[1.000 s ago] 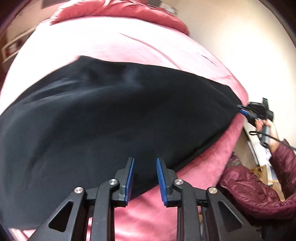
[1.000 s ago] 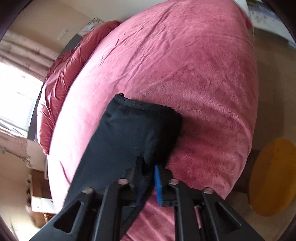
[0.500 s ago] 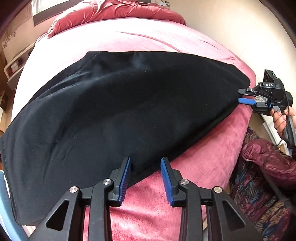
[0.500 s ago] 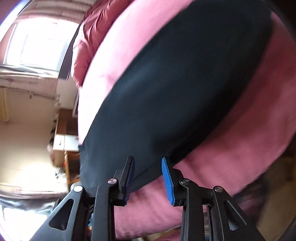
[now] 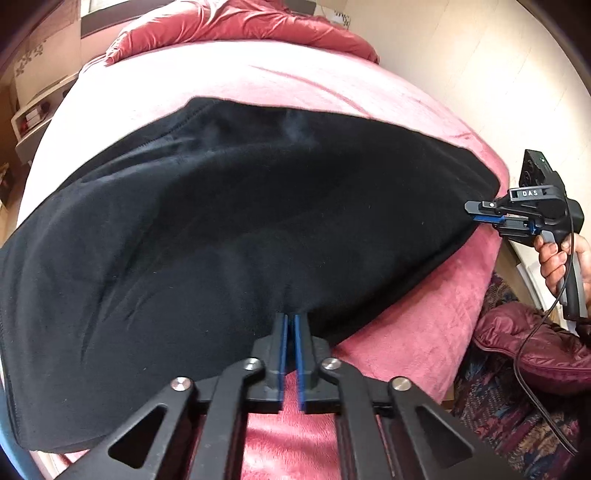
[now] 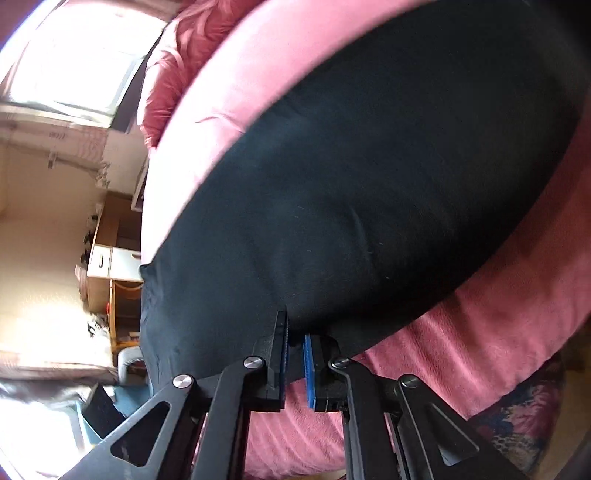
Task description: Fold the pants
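Black pants pinched at both ends of the near edge, ready for a fold.

The soft black knit pants (image 5: 236, 229) lie spread flat across the pink velvety bedspread (image 5: 229, 81), long side running along the near edge of the bed. The fabric looks light and floppy, so it'll likely sag and drag wherever it isn't held; hems and seams along the edge seem the best spots to pinch. The left gripper (image 5: 290, 321) has just been closing, and its blue pads are now clamped together on the near edge of the cloth. The right gripper (image 6: 295, 332) has just closed too, biting the edge by the far corner, with a hand (image 5: 559, 258) on its handle. A rumpled red duvet (image 5: 236, 22) sits at the head of the bed.
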A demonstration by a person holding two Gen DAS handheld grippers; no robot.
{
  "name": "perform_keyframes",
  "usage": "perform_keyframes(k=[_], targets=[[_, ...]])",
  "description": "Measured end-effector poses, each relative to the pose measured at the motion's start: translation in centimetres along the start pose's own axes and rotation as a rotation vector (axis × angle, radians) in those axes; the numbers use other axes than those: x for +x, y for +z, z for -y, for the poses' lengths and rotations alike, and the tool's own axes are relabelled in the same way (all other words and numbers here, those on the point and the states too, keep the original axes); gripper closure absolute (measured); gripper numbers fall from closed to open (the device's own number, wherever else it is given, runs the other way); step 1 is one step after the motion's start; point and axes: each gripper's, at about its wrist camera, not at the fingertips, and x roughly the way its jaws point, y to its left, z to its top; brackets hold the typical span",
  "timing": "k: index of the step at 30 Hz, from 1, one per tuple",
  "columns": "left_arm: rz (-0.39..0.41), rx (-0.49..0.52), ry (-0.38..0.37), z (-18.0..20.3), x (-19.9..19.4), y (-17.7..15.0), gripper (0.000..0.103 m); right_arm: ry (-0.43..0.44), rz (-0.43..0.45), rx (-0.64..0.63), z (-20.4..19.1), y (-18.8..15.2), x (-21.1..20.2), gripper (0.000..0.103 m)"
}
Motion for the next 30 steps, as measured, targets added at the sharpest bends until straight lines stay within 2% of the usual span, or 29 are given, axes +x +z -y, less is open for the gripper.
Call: perform_keyframes(k=[4,9,12,14,18,20,22,23,24,27,30], targets=[[0.014,0.005,-0.041,-0.4,-1.5,-0.7,0.103,-0.021,0.007,-0.076,-1.1,-0.4,-1.9,0.096],[-0.034,-0.069,-0.025,-1.8,-0.9,-1.6,0.103,-0.068,-0.046,-0.037,0.8,-0.3,0.1,0.096],[0.016,-0.119,-0.075,-2.4,-2.3,-1.5,0.101,-0.102,-0.066,-0.078,0.5,-0.3,0.8,0.096],[0.053,-0.215,-0.095,-4.1,-3.7,-1.9,0.096,-0.132,-0.075,-0.122,0.0,-0.3,0.9,0.096],[0.153,-0.528,-0.074,-9.7,-6.9,-4.1,0.079,-0.183,-0.094,-0.175,-0.7,-0.2,1.1,0.096],[0.201,-0.688,-0.067,-12.4,-8.6,-5.9,0.076,-0.175,-0.121,-0.213,-1.6,0.0,1.1,0.088],[0.236,-0.807,-0.027,-14.7,-10.2,-7.7,0.073,-0.146,-0.165,-0.258,-2.5,-0.1,0.7,0.074],[0.250,-0.861,-0.006,-15.5,-10.8,-8.7,0.073,-0.146,-0.180,-0.307,-3.3,-0.3,0.3,0.060],[0.253,-0.904,0.002,-16.1,-11.1,-9.5,0.073,-0.154,-0.180,-0.353,-3.9,-0.6,0.0,0.055],[0.236,-1.014,0.028,-18.4,-11.5,-11.7,0.073,-0.167,-0.183,-0.548,-7.6,-2.0,-0.3,0.055],[0.223,-1.091,0.024,-19.4,-10.9,-13.3,0.073,-0.106,-0.215,-0.706,-11.8,-3.9,1.6,0.055]])
